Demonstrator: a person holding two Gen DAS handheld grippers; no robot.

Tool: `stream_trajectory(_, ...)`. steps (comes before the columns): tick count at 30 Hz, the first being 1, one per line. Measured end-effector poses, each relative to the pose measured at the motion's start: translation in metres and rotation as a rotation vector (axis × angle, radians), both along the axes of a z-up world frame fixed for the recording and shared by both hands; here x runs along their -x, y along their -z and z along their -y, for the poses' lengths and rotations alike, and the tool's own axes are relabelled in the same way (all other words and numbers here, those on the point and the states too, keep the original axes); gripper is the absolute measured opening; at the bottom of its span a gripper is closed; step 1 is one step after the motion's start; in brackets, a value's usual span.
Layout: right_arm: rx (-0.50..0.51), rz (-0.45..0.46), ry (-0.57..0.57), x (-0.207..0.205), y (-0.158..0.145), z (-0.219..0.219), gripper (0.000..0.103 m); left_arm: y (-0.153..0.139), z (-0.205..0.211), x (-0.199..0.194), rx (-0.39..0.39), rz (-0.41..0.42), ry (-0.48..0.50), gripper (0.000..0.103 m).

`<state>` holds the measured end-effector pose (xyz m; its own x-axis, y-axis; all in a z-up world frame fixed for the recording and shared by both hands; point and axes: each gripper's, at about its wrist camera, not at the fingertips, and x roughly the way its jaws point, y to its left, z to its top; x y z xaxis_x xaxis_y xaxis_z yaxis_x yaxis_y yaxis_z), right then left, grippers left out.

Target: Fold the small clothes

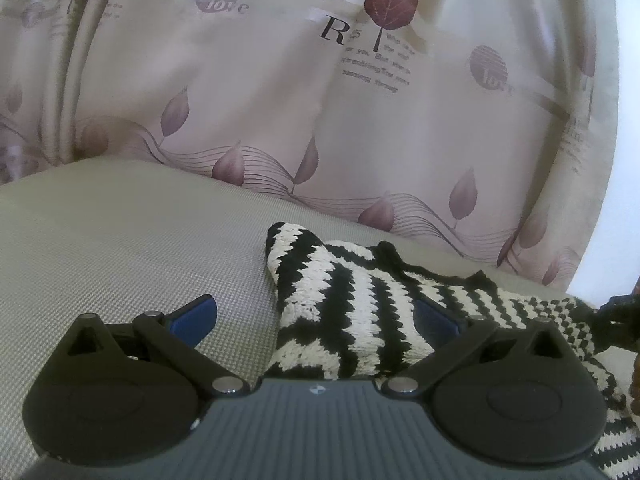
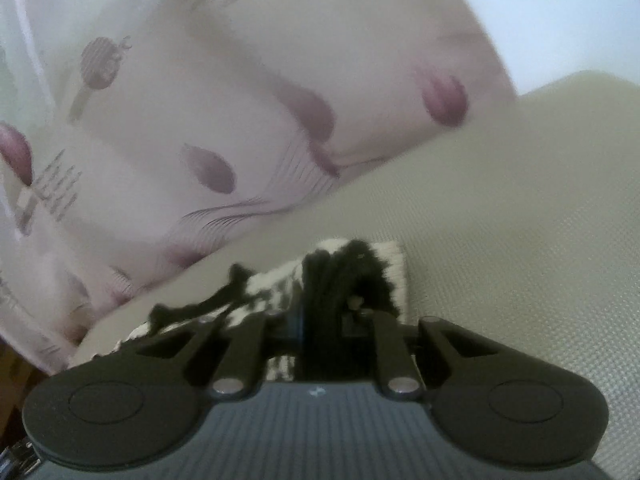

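A pale curtain printed with mauve leaves, wavy lines and lettering hangs as the backdrop, its hem meeting a beige woven surface with a fine grid texture that fills the ground under both tools.

On that surface lies a small knitted garment in black and cream zigzag stripes. Seen from the left wrist, its long axis runs from just ahead of the left gripper off to the right and slightly away, where the stripes narrow into a finer pattern. One rounded corner of the knit stands up and points away, toward the curtain.

The left gripper stands wide open. Its blue-padded left finger rests apart from the knit over bare surface, while the right finger is partly buried under a fold of the fabric; the pads do not press on it.

The right gripper is drawn in narrow, its black fingers pinched on a bunched black-and-cream edge of the garment, which rises directly ahead of the fingertips. The view is blurred.
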<state>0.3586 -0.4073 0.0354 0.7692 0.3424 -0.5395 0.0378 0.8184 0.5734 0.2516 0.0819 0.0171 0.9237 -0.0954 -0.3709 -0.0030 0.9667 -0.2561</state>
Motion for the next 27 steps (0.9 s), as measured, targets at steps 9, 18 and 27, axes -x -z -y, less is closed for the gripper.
stream_trajectory(9,0.201,-0.025,-0.107,0.008,0.006,-0.042,0.013,0.004,-0.006,-0.008,0.002,-0.075,-0.117,0.100)
stream_trajectory(18,-0.064,0.046,0.027,0.056,-0.012,0.011,0.024,0.006,-0.019,-0.009,0.052,-0.108,-0.155,0.098)
stream_trajectory(27,-0.056,0.135,-0.065,0.238,-0.054,0.039,0.070,-0.042,-0.029,0.086,-0.051,-0.120,0.212,0.103)
